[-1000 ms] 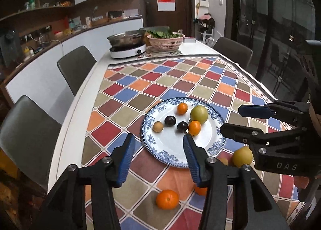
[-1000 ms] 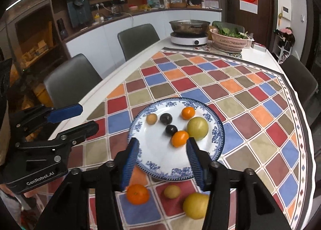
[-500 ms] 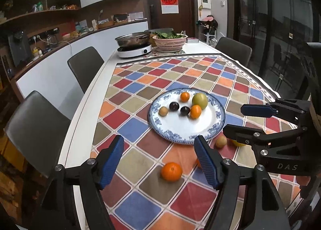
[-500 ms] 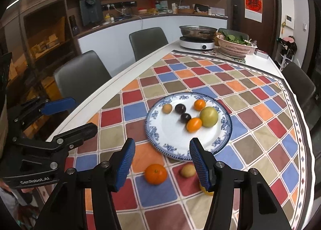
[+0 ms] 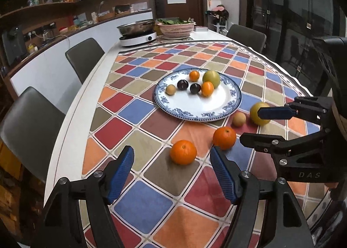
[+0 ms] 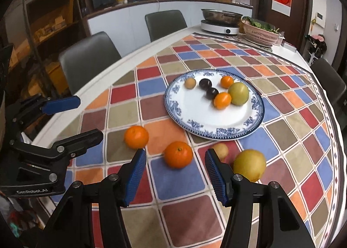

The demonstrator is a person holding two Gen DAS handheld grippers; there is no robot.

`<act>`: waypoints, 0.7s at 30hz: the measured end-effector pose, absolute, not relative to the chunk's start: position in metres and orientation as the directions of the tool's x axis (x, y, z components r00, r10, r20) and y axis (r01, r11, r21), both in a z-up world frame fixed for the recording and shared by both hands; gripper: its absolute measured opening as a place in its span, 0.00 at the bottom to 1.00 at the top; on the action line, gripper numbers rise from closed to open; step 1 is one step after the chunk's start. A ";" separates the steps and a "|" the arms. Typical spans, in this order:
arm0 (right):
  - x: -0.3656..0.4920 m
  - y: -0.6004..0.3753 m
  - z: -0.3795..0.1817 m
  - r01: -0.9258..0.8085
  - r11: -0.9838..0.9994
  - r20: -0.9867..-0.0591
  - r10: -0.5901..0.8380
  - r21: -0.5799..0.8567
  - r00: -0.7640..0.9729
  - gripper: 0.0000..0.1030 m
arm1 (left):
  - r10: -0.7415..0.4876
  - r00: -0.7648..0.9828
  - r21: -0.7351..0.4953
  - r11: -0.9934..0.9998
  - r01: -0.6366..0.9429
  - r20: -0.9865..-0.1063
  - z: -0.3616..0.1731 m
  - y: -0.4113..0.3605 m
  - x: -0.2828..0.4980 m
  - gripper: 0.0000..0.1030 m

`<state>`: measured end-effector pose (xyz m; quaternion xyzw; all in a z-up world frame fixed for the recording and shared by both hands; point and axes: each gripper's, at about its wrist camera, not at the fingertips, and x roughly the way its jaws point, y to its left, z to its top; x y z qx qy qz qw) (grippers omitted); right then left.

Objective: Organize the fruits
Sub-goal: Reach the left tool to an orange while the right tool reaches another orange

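Note:
A blue-rimmed white plate (image 5: 216, 115) (image 6: 171, 105) on the chequered cloth holds several fruits: a green-yellow one (image 5: 211, 78), two dark plums, two small oranges and a tan one. Nearer me on the cloth lie two oranges (image 5: 183, 152) (image 5: 224, 138), a small tan fruit (image 5: 239, 119) and a yellow fruit (image 5: 259, 115). My left gripper (image 5: 171, 150) is open and empty, with the nearer orange just ahead of its tips. The right gripper (image 6: 175, 154) is open and empty too, facing the other orange (image 6: 178, 154). Each gripper shows at the other view's side (image 5: 249, 125) (image 6: 90, 118).
At the table's far end stand an induction cooker with a steel pan (image 5: 137, 35) and a pink basket of greens (image 5: 175, 29). Grey chairs (image 5: 84, 57) line the left side, where the white table edge (image 5: 71, 118) runs close; another chair (image 5: 247, 35) stands far right.
Both grippers have drawn back from the plate and sunk towards the cloth. The left jaws have widened. The loose oranges now lie just ahead of the fingertips.

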<state>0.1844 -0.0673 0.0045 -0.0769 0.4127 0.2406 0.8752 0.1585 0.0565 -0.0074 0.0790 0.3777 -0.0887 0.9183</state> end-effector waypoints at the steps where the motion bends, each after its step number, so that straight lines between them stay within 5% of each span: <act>1: 0.184 -0.066 0.002 -0.485 0.873 -0.762 0.350 0.054 0.544 0.56 | -0.108 0.697 0.080 0.970 0.231 -0.709 -0.010 0.057 0.159 0.70; 21: 0.207 -0.052 -0.042 -0.497 0.867 -0.826 0.309 0.040 0.472 0.55 | -0.209 0.605 0.032 0.932 0.362 -0.768 -0.064 0.057 0.196 0.67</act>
